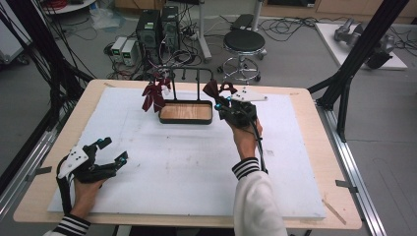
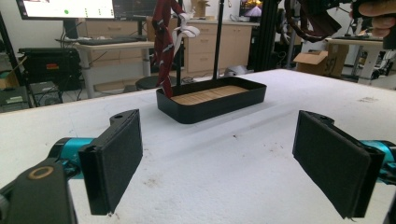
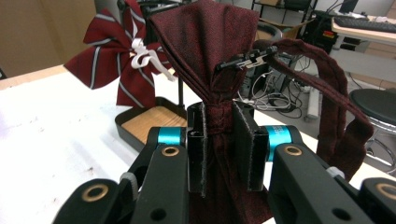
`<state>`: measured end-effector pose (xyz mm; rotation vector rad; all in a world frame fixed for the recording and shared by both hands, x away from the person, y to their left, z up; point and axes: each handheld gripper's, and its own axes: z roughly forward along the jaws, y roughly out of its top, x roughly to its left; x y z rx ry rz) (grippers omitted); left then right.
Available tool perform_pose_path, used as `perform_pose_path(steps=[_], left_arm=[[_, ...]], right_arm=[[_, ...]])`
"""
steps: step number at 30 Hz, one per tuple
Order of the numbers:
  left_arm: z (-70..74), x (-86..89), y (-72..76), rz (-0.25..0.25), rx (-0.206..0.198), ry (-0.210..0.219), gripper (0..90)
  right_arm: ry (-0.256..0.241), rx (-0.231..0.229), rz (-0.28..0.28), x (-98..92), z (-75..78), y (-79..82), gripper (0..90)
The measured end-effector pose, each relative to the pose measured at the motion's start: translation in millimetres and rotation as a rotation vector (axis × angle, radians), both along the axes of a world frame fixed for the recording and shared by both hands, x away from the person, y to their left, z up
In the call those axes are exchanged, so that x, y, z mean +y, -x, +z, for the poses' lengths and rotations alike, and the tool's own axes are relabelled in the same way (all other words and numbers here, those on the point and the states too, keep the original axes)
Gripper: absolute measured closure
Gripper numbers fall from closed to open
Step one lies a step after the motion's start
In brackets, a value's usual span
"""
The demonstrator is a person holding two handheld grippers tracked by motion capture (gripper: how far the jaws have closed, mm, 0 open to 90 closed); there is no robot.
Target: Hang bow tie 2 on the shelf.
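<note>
now right gripper point(image 3: 219, 154) clamped on dark red bow tie point(image 3: 210, 60), left gripper point(image 2: 219, 158) agape

Open white mat point(image 1: 187, 162) between both grippers, black tray point(image 1: 186, 119) and its rack posts point(image 1: 173, 84) blocking the far middle, striped bow point(image 1: 154, 95) hanging at the left post, free room either side of tray.

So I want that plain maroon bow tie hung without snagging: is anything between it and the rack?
The right gripper holds the plain bow tie beside the rack's right post. Nothing visible stands between; the striped bow tie hangs at the left post.
</note>
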<state>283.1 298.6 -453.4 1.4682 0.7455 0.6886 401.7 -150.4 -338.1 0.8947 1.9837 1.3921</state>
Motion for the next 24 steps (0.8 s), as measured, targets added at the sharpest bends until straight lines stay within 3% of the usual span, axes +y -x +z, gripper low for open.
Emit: perform_pose_path(steps=[12,24], left_arm=[[0.0,0.0,0.0,-0.001,0.000,0.002,16.3],[-0.1,0.0,0.1,-0.001,-0.002,0.003,16.3]], right_arm=[[-0.006,-0.006,0.012,18.9,8.0,-14.5,76.4],[-0.022,0.002,-0.014,30.7,9.9,-30.6,76.3]])
